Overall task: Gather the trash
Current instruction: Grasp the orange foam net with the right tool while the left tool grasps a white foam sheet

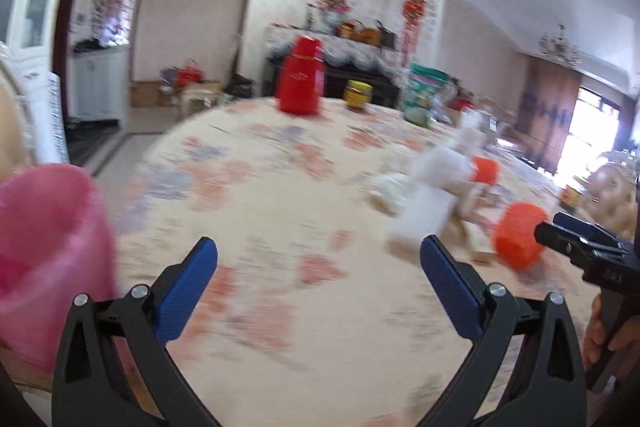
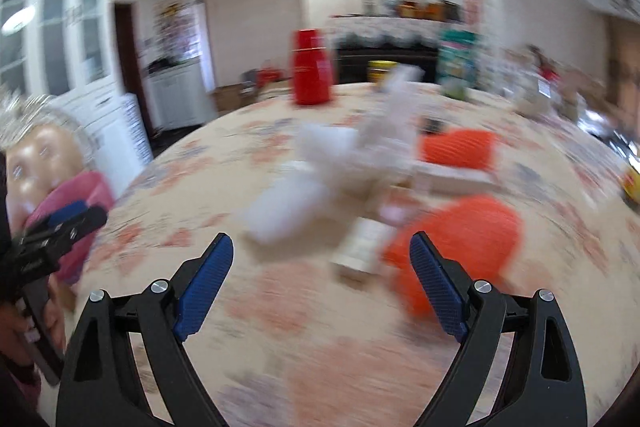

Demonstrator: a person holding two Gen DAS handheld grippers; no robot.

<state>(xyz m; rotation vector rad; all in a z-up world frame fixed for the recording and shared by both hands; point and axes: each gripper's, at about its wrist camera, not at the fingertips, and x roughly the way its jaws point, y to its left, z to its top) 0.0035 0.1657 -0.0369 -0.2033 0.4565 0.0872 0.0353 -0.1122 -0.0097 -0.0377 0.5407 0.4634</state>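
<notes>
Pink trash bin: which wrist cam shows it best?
Left wrist. The pink trash bin fills the lower-left edge, its rim and lined inside visible beside the table. The right wrist view shows only a pink sliver, mostly hidden behind the left hand-held gripper.

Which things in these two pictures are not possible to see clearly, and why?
- Trash pile, both views: motion blur; single items unclear.
- Pink bin, left view: cut by edge; contents unreadable.
- Yellow-lidded jar: label too small, blurred.
- Yellow object, right view: cut by edge.
</notes>
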